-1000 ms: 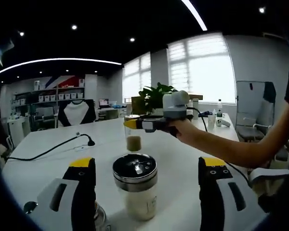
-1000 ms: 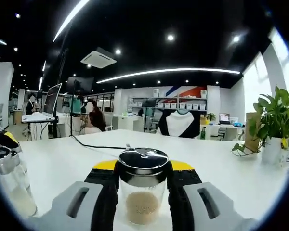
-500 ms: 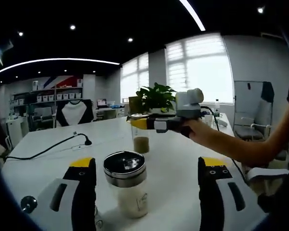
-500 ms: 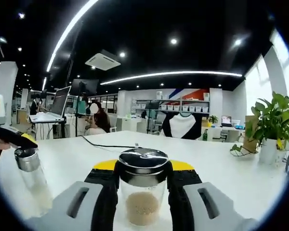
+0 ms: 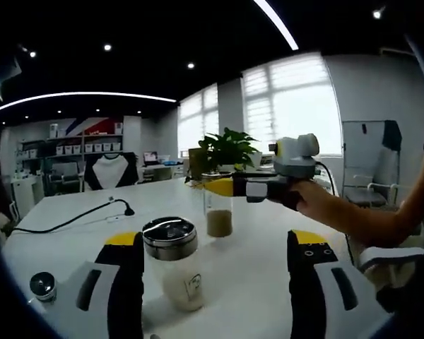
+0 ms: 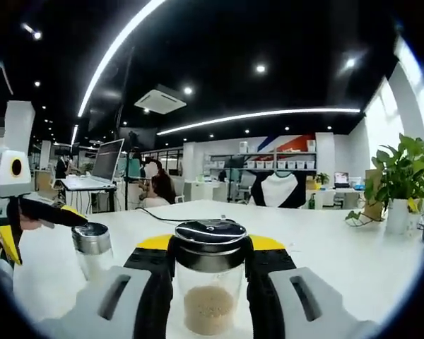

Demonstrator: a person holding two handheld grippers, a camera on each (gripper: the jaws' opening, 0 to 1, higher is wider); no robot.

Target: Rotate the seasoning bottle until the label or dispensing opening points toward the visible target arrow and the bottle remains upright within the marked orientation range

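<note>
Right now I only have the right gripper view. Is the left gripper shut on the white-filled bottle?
Observer: No. In the left gripper view the left gripper is open. The white-filled bottle stands upright between its jaws, close by one of them.
Operator: Any label on that bottle?
Observer: A small printed mark on its side faces the left gripper's camera.
Operator: Anything else near it?
Observer: A small round dark-topped object sits on the table, off to one side.
</note>
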